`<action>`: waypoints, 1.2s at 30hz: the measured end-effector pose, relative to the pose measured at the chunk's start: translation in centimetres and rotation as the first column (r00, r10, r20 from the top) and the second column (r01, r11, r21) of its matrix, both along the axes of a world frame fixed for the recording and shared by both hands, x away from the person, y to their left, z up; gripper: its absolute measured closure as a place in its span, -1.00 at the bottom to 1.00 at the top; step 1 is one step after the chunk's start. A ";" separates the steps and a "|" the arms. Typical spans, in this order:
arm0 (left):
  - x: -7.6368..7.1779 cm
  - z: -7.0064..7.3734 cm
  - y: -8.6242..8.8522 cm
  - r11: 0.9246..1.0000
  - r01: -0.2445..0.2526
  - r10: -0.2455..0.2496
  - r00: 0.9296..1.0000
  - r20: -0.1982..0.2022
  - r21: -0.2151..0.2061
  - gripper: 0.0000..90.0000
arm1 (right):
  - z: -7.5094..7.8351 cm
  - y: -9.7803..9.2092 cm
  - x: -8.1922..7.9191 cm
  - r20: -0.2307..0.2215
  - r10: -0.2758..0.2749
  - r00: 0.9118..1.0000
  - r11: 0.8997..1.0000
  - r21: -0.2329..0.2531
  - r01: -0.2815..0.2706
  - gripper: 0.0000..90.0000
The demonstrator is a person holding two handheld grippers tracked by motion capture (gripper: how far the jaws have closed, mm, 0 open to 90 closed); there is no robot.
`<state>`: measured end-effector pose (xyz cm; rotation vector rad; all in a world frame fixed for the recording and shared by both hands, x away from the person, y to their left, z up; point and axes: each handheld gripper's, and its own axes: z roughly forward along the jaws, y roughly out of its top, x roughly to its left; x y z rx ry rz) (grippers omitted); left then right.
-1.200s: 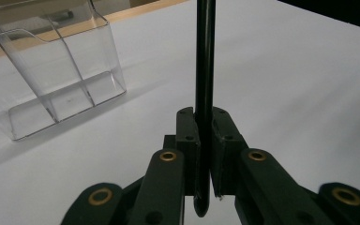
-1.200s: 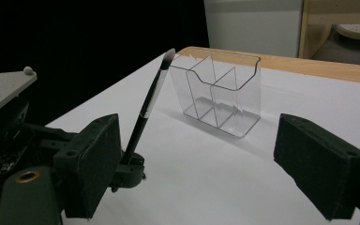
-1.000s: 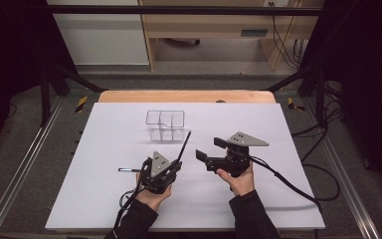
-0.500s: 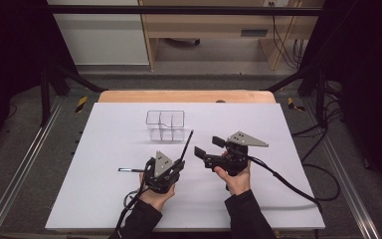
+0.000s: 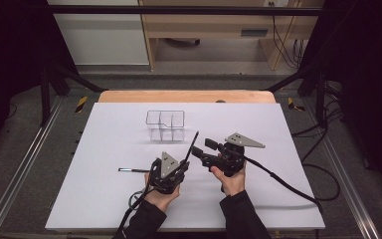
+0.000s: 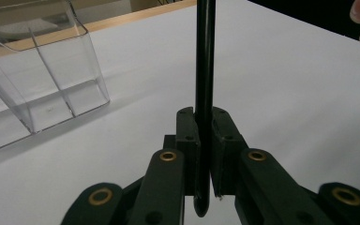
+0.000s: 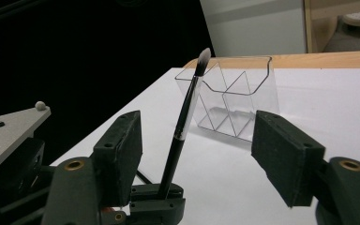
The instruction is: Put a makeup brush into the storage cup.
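Observation:
My left gripper is shut on the handle of a black makeup brush, which leans up and to the right. In the left gripper view the jaws clamp the black handle near its lower end. My right gripper stands open just right of the brush, jaws pointing left at it. In the right gripper view the brush rises between the spread jaws, its pale bristles on top. A clear divided organizer stands beyond both grippers, its compartments bare.
A second thin dark brush lies flat on the white table sheet, left of my left gripper. The table's wooden far edge lies behind the organizer. Cables trail off the table's right and front sides.
My right gripper has drifted a little left, closer to the raised brush. My left gripper has shifted slightly right, still shut on the brush.

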<state>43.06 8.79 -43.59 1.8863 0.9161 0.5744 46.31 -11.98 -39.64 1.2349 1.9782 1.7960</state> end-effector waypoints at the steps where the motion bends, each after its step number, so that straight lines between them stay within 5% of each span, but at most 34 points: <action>1: 0.0 0.0 -0.1 1.000 0.000 0.000 1.000 -0.001 -0.001 0.84 | 0.0 0.0 0.0 -0.003 -0.003 1.000 1.000 -0.002 0.003 -0.20; 21: -0.4 -0.1 -1.2 1.000 0.014 -0.014 1.000 -0.008 -0.005 0.84 | -0.5 0.5 0.1 -0.054 -0.019 0.998 1.000 0.020 0.020 0.32; 36: -0.7 -0.2 -1.6 1.000 0.017 -0.017 1.000 -0.010 -0.007 0.84 | -0.5 0.5 0.1 -0.048 -0.027 0.998 0.998 0.050 0.029 0.71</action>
